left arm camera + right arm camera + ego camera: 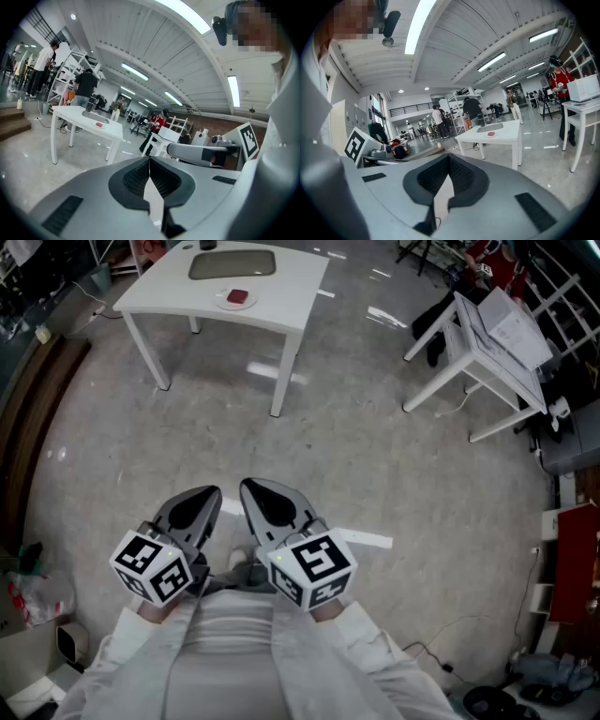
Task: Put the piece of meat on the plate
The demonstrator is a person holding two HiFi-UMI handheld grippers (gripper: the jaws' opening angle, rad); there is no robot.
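Note:
A red piece of meat lies on a small white plate on the white table far ahead, beside a grey inset tray. In the left gripper view the meat is a small red spot on the table, and so is the meat in the right gripper view. My left gripper and right gripper are held side by side close to my body, well short of the table. The jaws of both are shut with nothing between them.
A second white table with papers stands at the right, with a person in red beyond it. Several people stand by shelves behind the first table. A wooden step lies left and cables lie on the grey floor.

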